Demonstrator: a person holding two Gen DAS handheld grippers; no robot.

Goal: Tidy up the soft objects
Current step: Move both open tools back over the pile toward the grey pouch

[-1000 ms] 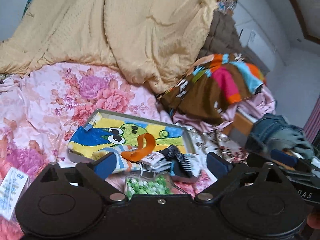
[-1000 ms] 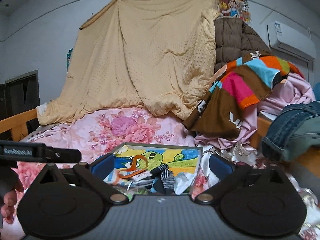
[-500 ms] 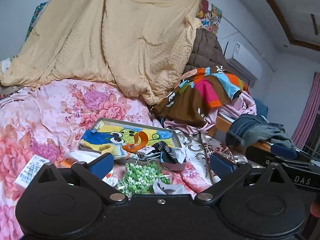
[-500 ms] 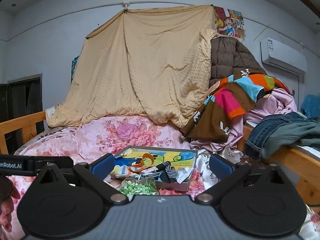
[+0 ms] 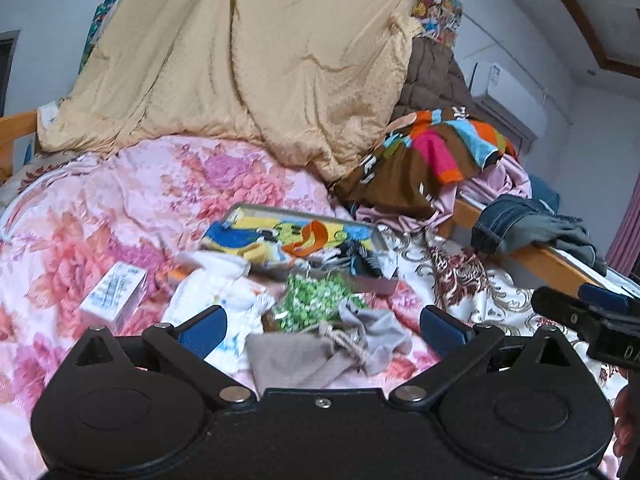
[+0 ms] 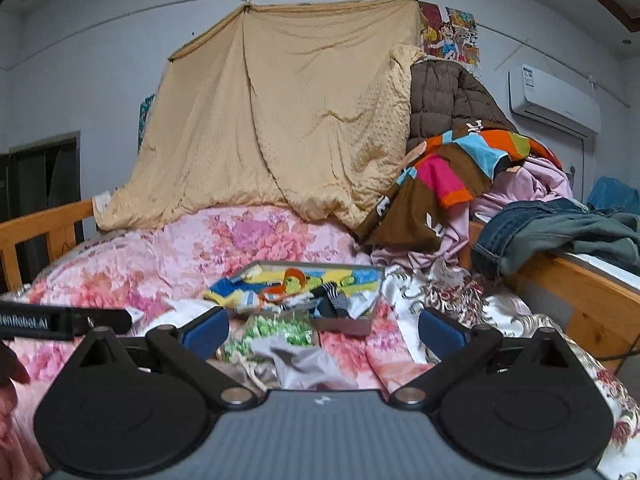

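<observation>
Blue-padded fingers [image 5: 202, 330] of left gripper [image 5: 322, 330] spread wide, nothing held; right gripper [image 6: 323, 330] likewise wide, empty. Grey drawstring cloth pouch [image 5: 316, 354] lower centre of left view, between left fingers, on pink floral bedsheet [image 5: 132, 216]. Green-white patterned cloth [image 5: 316, 306] just above pouch, touching it. Shallow grey tray with cartoon-print lining [image 5: 288, 236] mid-frame, holding orange strap [image 5: 306, 238] and striped socks [image 5: 362, 260]. White box [image 5: 114, 296] lower left.

Air conditioner [image 6: 554, 100] on wall beside a cartoon poster [image 6: 450, 36]

The left tool [image 6: 60, 322], seen from the right wrist, reads "enRobot.AI" in white letters.
</observation>
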